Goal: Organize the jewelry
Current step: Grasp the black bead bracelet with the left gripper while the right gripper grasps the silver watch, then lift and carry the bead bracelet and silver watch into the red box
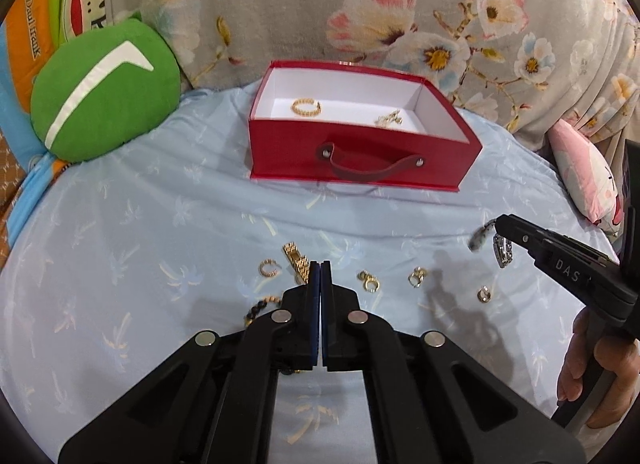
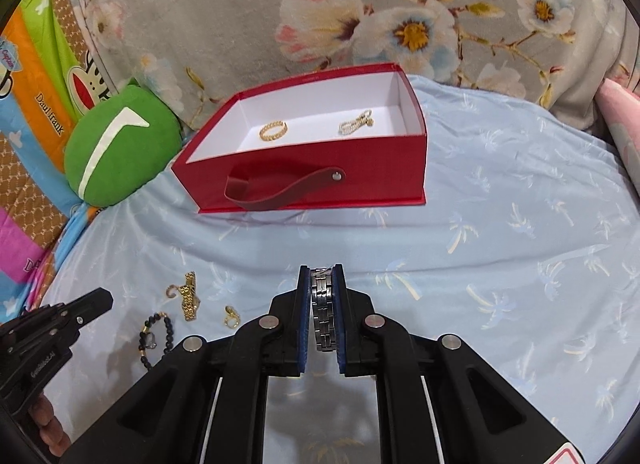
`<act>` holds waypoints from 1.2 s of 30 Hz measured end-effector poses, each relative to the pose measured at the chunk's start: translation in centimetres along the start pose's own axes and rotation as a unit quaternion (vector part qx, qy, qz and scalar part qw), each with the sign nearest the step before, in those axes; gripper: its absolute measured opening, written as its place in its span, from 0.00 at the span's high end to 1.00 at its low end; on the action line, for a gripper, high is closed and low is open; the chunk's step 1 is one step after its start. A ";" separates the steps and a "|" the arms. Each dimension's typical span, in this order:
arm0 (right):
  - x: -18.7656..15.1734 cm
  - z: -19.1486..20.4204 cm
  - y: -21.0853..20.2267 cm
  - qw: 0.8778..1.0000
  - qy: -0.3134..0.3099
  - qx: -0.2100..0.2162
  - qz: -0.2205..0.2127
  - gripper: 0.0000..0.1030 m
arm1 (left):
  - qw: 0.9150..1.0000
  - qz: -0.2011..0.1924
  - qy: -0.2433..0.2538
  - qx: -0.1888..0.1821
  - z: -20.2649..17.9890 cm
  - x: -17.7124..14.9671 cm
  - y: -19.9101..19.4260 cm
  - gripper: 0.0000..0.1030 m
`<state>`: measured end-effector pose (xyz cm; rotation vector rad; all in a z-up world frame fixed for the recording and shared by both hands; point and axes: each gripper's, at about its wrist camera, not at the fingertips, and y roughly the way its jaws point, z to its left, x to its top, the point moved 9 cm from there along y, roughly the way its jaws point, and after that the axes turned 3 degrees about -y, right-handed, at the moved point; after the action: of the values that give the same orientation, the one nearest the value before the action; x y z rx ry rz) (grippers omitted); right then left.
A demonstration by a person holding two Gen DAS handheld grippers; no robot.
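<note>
A red box [image 1: 360, 152] [image 2: 372, 184] with a white inside stands open on the blue bedsheet. In it lie a gold bracelet [image 1: 306, 107] [image 2: 273, 130] and a pale chain piece [image 1: 389, 118] [image 2: 356, 122]. My right gripper [image 2: 323, 270] [image 1: 494, 226] is shut on a silver watch [image 2: 323, 312] [image 1: 502, 250] and holds it above the sheet. My left gripper [image 1: 320, 264] [image 2: 106, 296] is shut and empty, low over a gold watch [image 1: 298, 260] [image 2: 189, 296]. A black bead bracelet [image 2: 154, 338] and several small gold rings [image 1: 370, 282] lie on the sheet.
A green round cushion [image 1: 106, 94] [image 2: 120, 148] lies left of the box. A floral blanket [image 1: 360, 4] rises behind it. A pink pillow [image 1: 584, 176] is at the right. Colourful printed bedding [image 2: 28, 124] lies at the far left.
</note>
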<state>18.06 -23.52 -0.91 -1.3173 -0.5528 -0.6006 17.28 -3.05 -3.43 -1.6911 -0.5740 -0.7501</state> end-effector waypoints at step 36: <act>-3.5 1.0 0.2 1.000 0.012 0.018 0.020 0.91 | 0.998 0.059 -0.014 -0.026 1.0 -6.2 4.0 0.94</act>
<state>15.61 -22.17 -3.26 -1.2829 -0.5138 -0.5703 16.15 -2.97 -10.74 -1.7704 -0.4721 -0.6625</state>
